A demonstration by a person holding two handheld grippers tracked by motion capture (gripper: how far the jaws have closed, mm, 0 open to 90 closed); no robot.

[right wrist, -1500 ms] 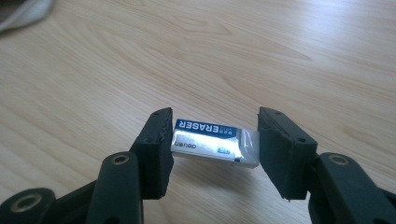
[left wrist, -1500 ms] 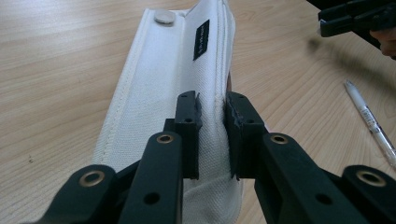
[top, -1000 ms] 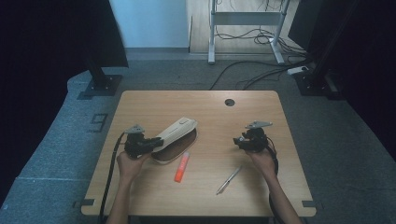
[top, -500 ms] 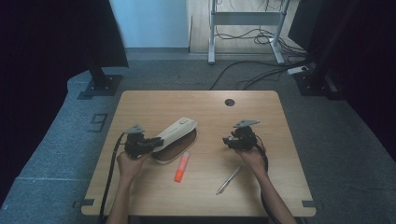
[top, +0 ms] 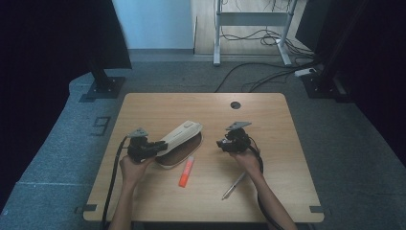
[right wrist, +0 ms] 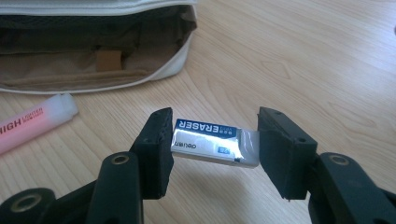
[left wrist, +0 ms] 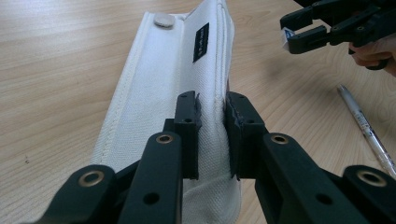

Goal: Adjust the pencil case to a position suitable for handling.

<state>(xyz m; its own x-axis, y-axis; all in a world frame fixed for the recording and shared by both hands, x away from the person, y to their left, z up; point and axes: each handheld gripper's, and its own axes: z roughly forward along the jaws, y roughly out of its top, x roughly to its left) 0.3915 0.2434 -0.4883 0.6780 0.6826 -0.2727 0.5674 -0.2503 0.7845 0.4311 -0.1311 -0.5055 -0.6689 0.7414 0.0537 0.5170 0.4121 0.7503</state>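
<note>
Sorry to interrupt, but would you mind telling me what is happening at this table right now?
A person works two handheld grippers at a wooden table. The left gripper pinches the flap of a white pencil case, holding it open. The right gripper grips an eraser near the case's open mouth. An orange highlighter and a pen lie on the table nearby.

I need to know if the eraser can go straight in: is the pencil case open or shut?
Open. The left gripper holds the pencil case flap raised, and the right gripper view shows its brown lining.
</note>
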